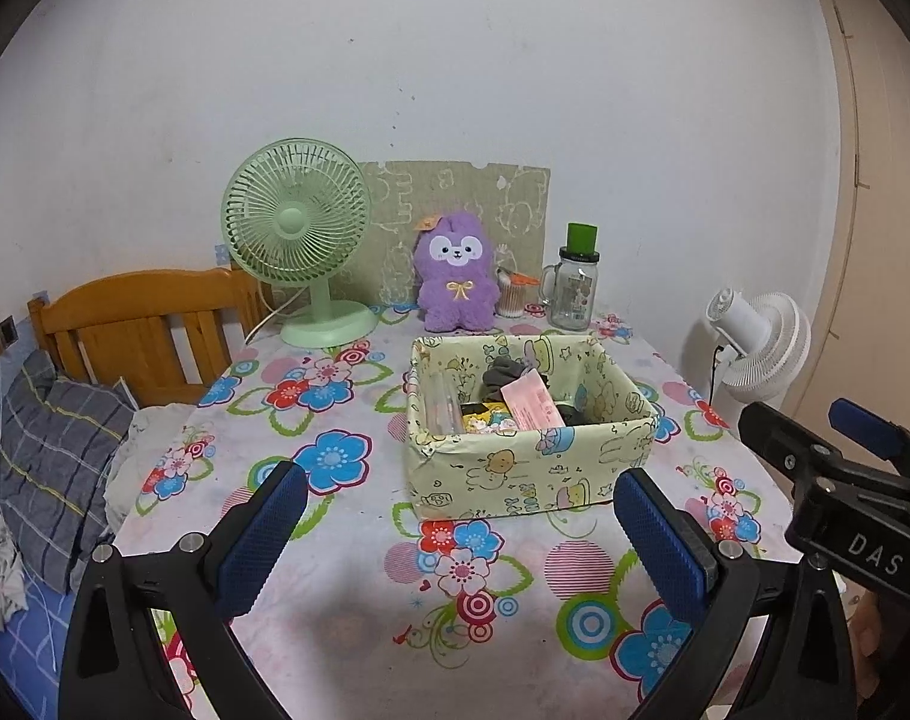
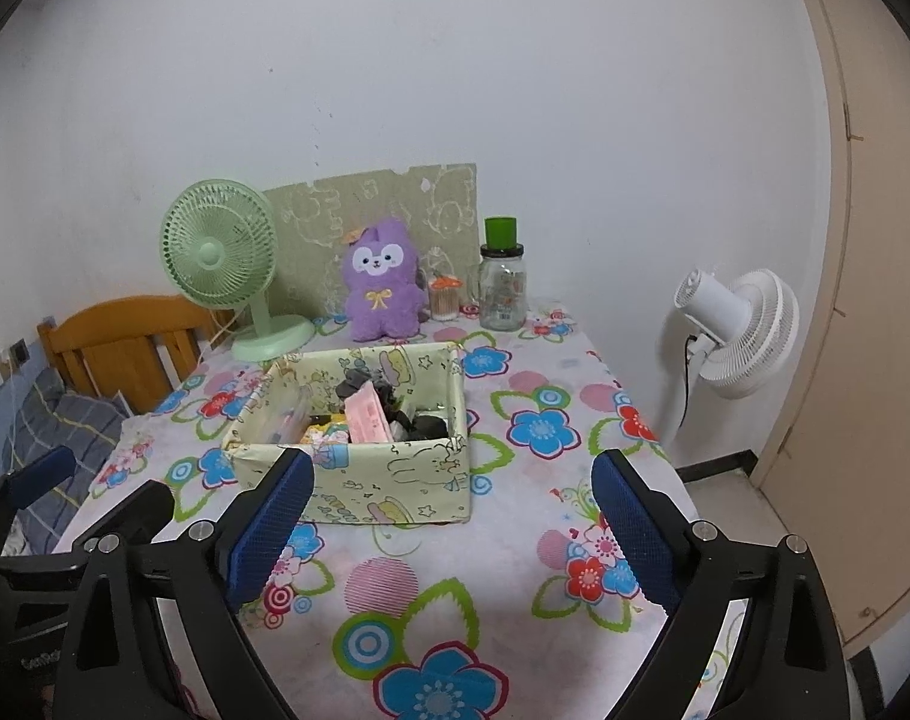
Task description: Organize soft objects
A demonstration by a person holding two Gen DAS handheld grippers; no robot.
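Observation:
A pale yellow cartoon-print box (image 1: 514, 474) (image 2: 395, 480) stands mid-table and holds dark socks (image 1: 505, 373) (image 2: 422, 423), a pink packet (image 1: 532, 405) (image 2: 368, 417) and other small items. A purple plush toy (image 1: 455, 273) (image 2: 383, 285) sits upright behind it near the wall. My left gripper (image 1: 460, 537) hovers open over the tablecloth in front of the box, nothing between its blue pads. My right gripper (image 2: 455, 528) is also open and empty, just short of the box's near wall. The right gripper's body (image 1: 838, 480) shows at the right of the left wrist view.
A green desk fan (image 1: 299, 240) (image 2: 221, 258), a glass jar with a green lid (image 1: 577, 282) (image 2: 502, 282) and a cotton-swab pot (image 2: 444, 298) line the back of the flowered table (image 1: 347, 540). A white floor fan (image 2: 730, 330) stands right. A wooden bed frame (image 1: 143, 324) and pillow (image 1: 53, 456) lie left.

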